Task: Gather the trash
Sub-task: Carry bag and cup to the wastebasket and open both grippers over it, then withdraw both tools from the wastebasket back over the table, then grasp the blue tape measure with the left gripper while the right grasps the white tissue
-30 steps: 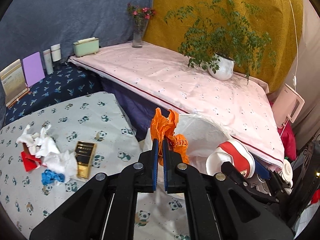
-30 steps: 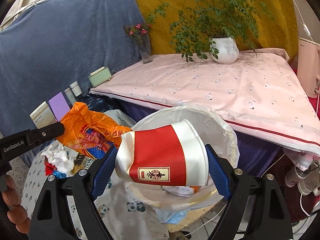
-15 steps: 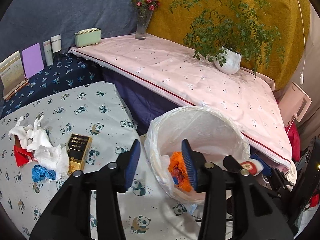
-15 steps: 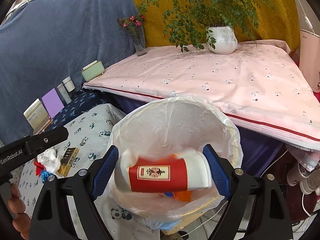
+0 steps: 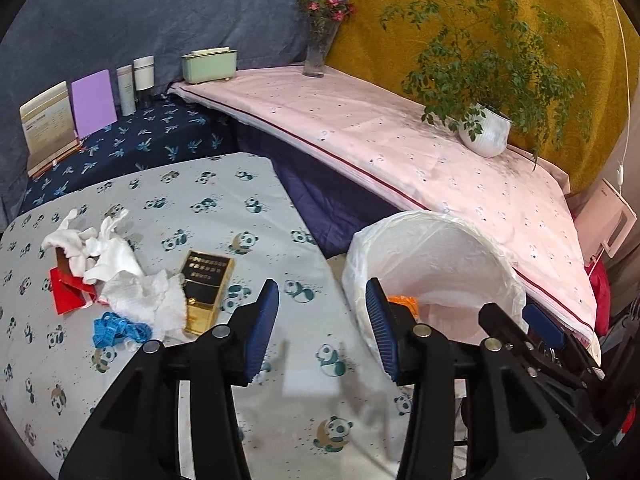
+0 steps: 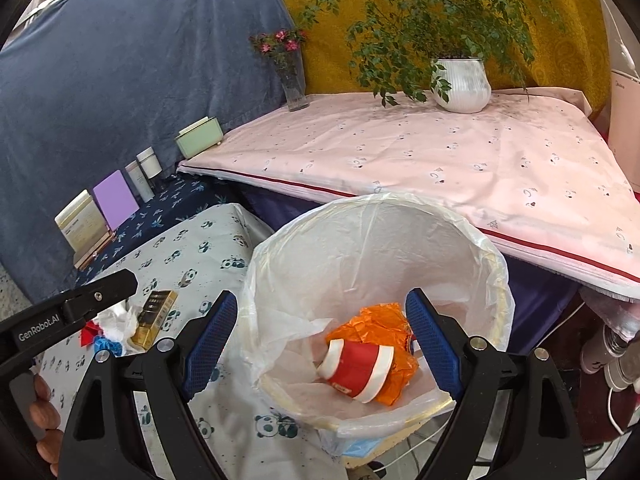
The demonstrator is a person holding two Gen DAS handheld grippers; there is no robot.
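Trash: crumpled tissues [image 5: 120, 280], crushed cup [image 6: 356, 372]

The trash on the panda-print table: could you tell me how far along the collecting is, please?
Done: the red-and-white paper cup and orange wrapper lie in the lined bin. In hand: nothing; the left gripper and right gripper are both open. Left: white tissues, red scrap, blue scrap and gold box.

Home room: panda-print tablecloth [image 5: 224, 200], potted plant [image 6: 460, 80], flower vase [image 5: 318, 50], lined bin [image 6: 492, 256].
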